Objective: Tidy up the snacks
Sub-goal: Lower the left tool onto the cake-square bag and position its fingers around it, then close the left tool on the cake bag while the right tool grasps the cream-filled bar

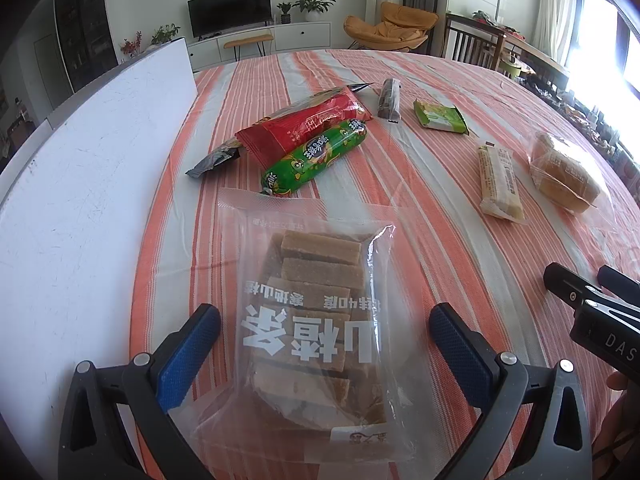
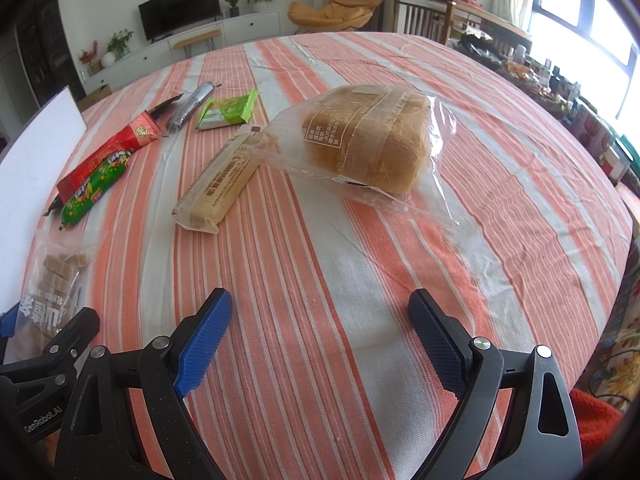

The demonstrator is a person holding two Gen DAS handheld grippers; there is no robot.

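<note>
Both our tools, left tool (image 1: 325,344) and right tool (image 2: 320,338), gape wide and empty; a clear bag of brown bars (image 1: 316,312) lies between the left one's fingers, other snacks scattered across the striped surface (image 2: 360,260), sorting seemingly barely begun.

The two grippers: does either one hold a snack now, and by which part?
Nothing is held. The left gripper has its jaws open on either side of the clear bag of brown bars, without pressing it. The right gripper is open over bare tablecloth.
</note>
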